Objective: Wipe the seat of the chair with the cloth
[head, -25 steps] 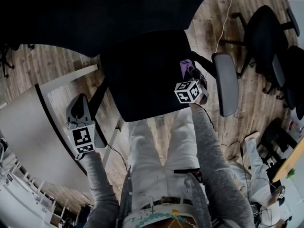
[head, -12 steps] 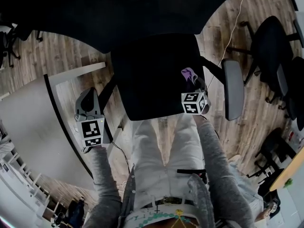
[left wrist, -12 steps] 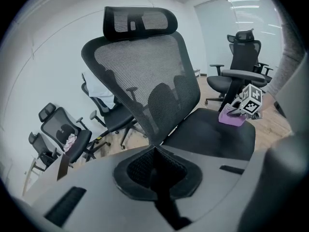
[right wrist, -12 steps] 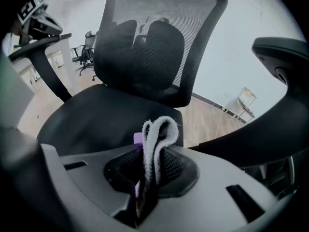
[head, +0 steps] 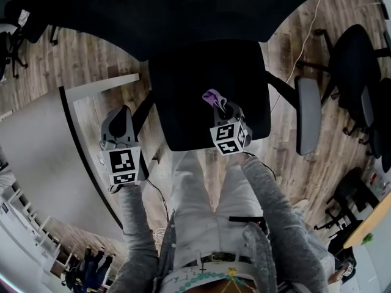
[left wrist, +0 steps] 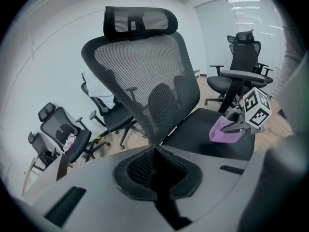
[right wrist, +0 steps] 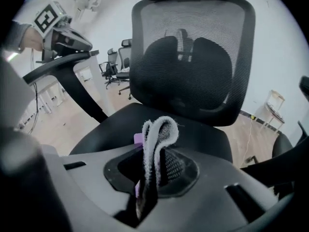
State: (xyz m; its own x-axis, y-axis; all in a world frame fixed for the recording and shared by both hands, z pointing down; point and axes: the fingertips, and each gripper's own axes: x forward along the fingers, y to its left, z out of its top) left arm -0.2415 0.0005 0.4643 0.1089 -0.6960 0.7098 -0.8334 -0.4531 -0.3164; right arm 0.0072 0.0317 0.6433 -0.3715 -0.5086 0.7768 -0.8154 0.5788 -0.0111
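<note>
Seemingly mid-wipe, with right tool (head: 221, 110) clamped on the purple cloth (head: 212, 96) over the chair seat (head: 183, 84), left tool (left wrist: 155, 166) closed and empty; next, pressing flat and sweeping across.

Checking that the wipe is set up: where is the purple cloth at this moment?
In the head view the purple cloth is clamped in the right gripper, over the middle of the black chair seat, a little to its right side.

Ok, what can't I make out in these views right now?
- Cloth touching seat or not: head view, right gripper covers the contact; right gripper view, its own body does.
- Chair base: under the seat, every view.
- Left gripper on armrest or above it: small, at right gripper view's edge.
</note>
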